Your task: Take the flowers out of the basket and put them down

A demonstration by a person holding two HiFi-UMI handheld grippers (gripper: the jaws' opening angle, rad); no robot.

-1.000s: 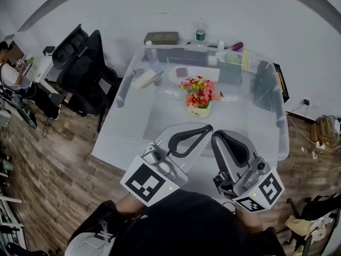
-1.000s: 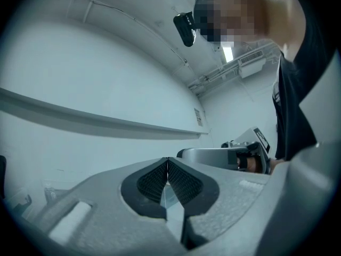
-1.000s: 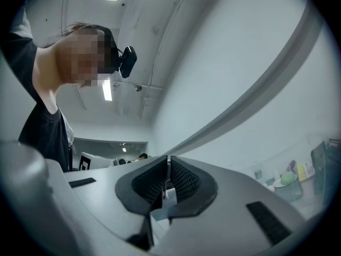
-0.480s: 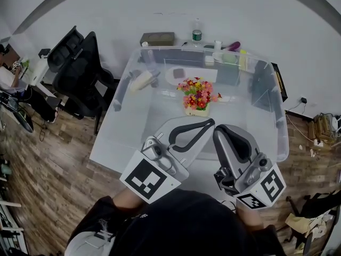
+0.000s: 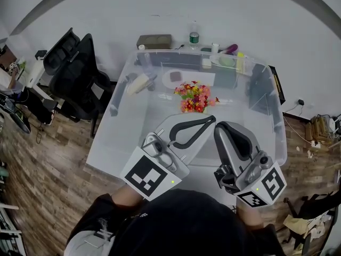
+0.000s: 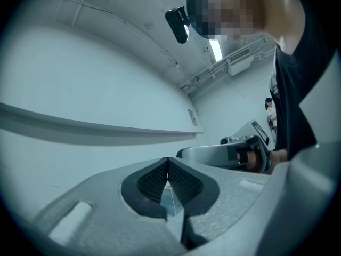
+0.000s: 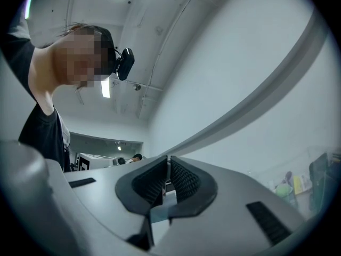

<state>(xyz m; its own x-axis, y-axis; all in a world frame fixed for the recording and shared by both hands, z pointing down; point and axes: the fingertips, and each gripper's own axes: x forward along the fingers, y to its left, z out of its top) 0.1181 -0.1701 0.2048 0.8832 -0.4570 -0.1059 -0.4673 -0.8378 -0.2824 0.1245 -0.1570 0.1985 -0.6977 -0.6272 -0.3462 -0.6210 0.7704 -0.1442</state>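
1. Plastic bin (image 5: 281, 129) holds the flowers (image 5: 195, 96) at its centre. They sit in the basket (image 5: 192, 110), which barely shows under the blooms.
2. Left gripper (image 5: 210, 121) and right gripper (image 5: 220, 130) are both at the bin's near wall, short of the flowers. Both have their jaws pressed together with nothing between them. Going in like that would only shove the bunch, so they need to open first.
3. Basket looks small and light. A one-gripper pull on the stems could lift or tip it, so the other gripper should pin it.
4. Pinching the heads could crush or shed blooms. Gripping low on the stems is safer.
5. Clutter (image 5: 226, 60) lines the bin's far wall, and an overshoot could knock it.
6. Both gripper views aim up at wall and ceiling with no flowers in them. Only the head view can guide the approach, so a misjudged reach is likely.
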